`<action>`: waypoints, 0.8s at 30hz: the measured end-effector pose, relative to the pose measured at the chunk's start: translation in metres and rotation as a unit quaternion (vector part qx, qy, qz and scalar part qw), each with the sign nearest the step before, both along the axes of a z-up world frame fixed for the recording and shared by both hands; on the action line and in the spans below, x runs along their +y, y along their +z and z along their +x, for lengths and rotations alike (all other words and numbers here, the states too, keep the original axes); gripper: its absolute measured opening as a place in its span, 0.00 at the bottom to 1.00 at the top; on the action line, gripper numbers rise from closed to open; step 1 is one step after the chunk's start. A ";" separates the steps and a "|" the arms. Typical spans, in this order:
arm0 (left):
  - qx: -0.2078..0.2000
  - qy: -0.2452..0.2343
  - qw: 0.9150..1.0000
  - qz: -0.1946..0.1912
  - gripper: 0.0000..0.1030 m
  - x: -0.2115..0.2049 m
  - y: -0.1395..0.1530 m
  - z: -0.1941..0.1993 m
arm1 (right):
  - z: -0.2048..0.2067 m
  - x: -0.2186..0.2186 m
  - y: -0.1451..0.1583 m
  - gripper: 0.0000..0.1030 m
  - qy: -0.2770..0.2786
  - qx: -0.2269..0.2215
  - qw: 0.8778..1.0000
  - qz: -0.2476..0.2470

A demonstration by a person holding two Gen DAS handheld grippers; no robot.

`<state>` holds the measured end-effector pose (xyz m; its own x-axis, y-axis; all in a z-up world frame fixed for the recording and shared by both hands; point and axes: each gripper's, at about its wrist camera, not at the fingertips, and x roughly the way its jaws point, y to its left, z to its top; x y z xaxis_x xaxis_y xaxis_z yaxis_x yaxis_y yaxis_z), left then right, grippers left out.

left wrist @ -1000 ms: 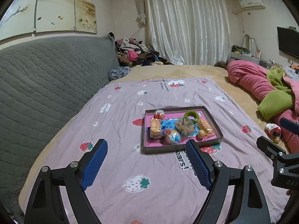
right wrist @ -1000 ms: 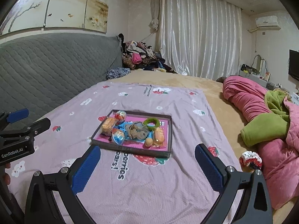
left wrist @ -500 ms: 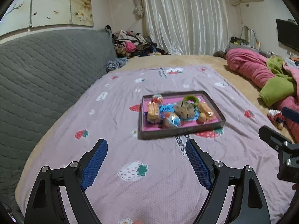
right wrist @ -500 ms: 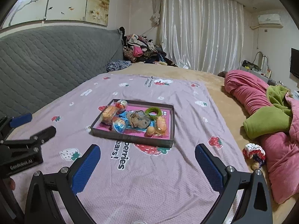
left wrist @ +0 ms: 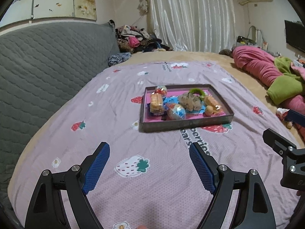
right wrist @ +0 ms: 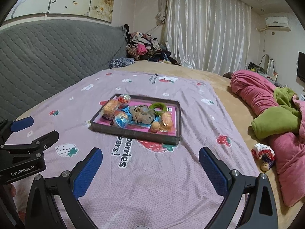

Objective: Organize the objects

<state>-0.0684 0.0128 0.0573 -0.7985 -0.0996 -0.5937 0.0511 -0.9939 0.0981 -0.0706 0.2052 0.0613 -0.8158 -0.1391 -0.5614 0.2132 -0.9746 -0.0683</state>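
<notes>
A shallow dark tray with a pink floor [left wrist: 185,123] [right wrist: 133,132] sits on the pink strawberry blanket. It holds wrapped snacks [left wrist: 156,103] [right wrist: 109,106], foil eggs [left wrist: 176,110] [right wrist: 121,119], a grey plush toy [left wrist: 189,101] [right wrist: 143,114] and a green ring [left wrist: 198,91] [right wrist: 159,106]. My left gripper [left wrist: 149,168] is open and empty, well short of the tray. My right gripper [right wrist: 150,171] is open and empty, also short of the tray.
A grey quilted headboard [left wrist: 38,66] runs along the left. Pink and green bedding [right wrist: 276,118] is piled on the right, with a small doll [right wrist: 264,155] beside it. Clothes [right wrist: 144,47] are heaped at the back by the curtain.
Both grippers have dropped lower and tilted towards the blanket, so the tray sits higher in both views. Both stay open and empty.
</notes>
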 end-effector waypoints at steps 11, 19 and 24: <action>-0.019 0.015 1.000 0.012 0.84 -0.005 -0.029 -0.008 | -0.003 0.000 -0.028 0.99 -0.009 -0.009 1.000 -0.002; -0.025 0.010 0.999 0.028 0.84 -0.008 -0.042 -0.011 | -0.008 0.001 -0.043 0.99 -0.013 -0.027 1.000 -0.004; -0.029 0.010 0.999 0.033 0.84 -0.010 -0.050 -0.012 | -0.006 0.003 -0.048 0.99 -0.023 -0.022 0.999 -0.008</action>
